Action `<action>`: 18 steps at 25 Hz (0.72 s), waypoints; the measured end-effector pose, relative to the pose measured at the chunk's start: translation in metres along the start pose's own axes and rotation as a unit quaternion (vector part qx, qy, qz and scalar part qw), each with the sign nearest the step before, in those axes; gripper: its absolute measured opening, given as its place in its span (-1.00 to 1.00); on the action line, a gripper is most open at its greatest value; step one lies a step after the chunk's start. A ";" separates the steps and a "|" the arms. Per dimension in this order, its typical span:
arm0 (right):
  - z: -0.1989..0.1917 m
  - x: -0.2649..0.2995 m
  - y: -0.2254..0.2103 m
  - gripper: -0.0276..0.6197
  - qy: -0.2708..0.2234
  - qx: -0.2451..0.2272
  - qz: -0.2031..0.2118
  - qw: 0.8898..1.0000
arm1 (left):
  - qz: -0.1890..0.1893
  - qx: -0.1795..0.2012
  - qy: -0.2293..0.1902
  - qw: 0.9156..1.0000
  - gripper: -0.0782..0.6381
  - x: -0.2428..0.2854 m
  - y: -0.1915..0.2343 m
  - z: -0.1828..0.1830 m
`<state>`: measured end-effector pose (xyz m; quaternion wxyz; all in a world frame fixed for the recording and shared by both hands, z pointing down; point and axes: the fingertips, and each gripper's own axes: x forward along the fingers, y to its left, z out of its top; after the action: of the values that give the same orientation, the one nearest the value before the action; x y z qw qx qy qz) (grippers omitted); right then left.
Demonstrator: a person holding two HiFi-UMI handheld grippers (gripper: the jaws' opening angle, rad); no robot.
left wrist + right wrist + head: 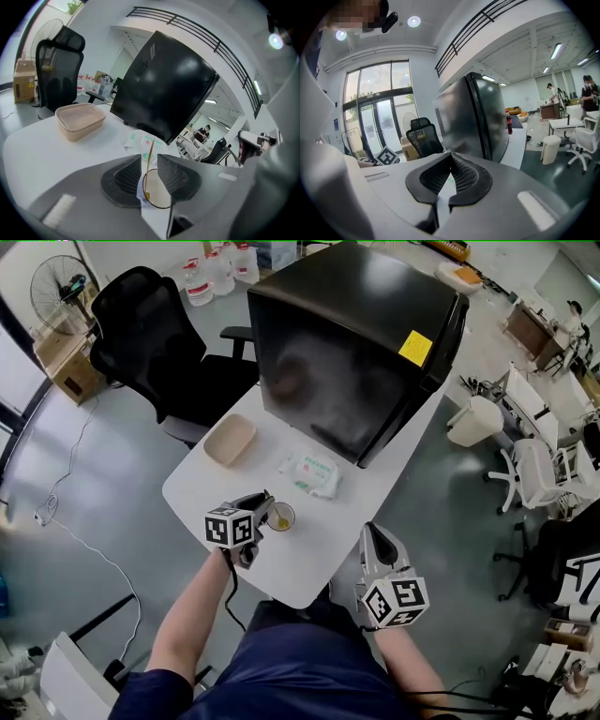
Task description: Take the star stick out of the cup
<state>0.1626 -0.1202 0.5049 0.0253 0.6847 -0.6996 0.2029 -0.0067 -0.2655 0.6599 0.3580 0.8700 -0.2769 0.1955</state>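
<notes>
A small paper cup (pixel 280 517) stands on the white table (pixel 309 568), near its front edge. A thin stick (pixel 148 165) leans up out of the cup (pixel 158 197), with its yellow star end (pixel 281 521) down at the bottom. My left gripper (pixel 266 505) hovers at the cup's left rim. In the left gripper view its jaws (pixel 149 159) stand a little apart with the stick rising between them, not pinched. My right gripper (pixel 372 531) hangs beyond the table's right edge, and the right gripper view shows it (pixel 450 159) shut with nothing held.
A large black cabinet (pixel 356 343) fills the back of the table. A beige tray (pixel 230 440) lies at the left and a wipes packet (pixel 311 474) sits behind the cup. A black office chair (pixel 159 343) stands off the far left corner.
</notes>
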 end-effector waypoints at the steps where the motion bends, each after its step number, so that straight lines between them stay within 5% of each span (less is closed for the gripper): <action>1: 0.000 0.001 0.001 -0.89 0.001 -0.001 0.001 1.000 | -0.003 -0.001 0.005 1.000 -0.53 0.002 0.000 -0.002; 7: 0.002 0.007 0.007 -0.89 0.003 -0.004 0.009 1.000 | -0.002 0.010 0.017 1.000 -0.71 0.006 -0.003 -0.006; 18: 0.002 0.012 0.008 -0.89 0.007 -0.003 0.030 1.000 | 0.012 -0.024 -0.036 0.999 -0.75 -0.010 -0.003 0.008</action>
<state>0.1550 -0.1320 0.5047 0.0260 0.6622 -0.7200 0.2059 -0.0113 -0.2657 0.6479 0.3657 0.8645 -0.3048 0.1615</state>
